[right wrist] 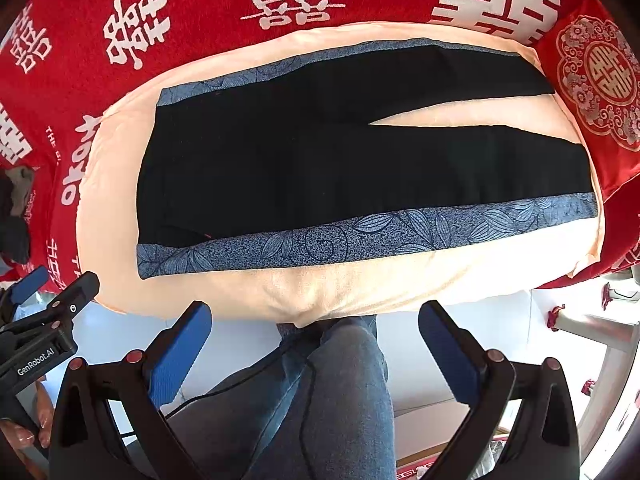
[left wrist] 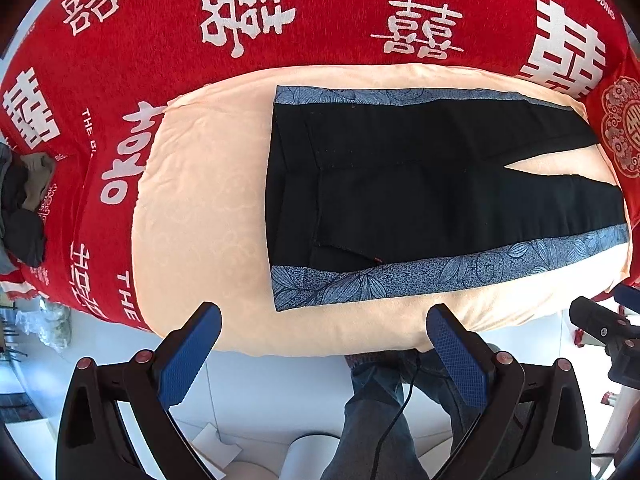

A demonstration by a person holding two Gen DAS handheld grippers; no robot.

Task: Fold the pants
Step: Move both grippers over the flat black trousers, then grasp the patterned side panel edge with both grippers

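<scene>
Black pants (left wrist: 420,184) with blue floral side stripes lie flat on a peach cloth (left wrist: 200,220), waistband to the left and both legs spread to the right. They also show in the right wrist view (right wrist: 320,172). My left gripper (left wrist: 324,320) is open and empty, held back from the near edge of the cloth, below the near stripe. My right gripper (right wrist: 314,312) is open and empty, also short of the near edge. The left gripper shows at the left of the right wrist view (right wrist: 60,308).
A red bedspread (left wrist: 320,12) with white characters covers the bed. A red embroidered cushion (right wrist: 596,80) lies at the right end. A heap of dark clothes (left wrist: 24,208) sits at the left. The person's jeans-clad legs (right wrist: 340,392) stand on white floor below.
</scene>
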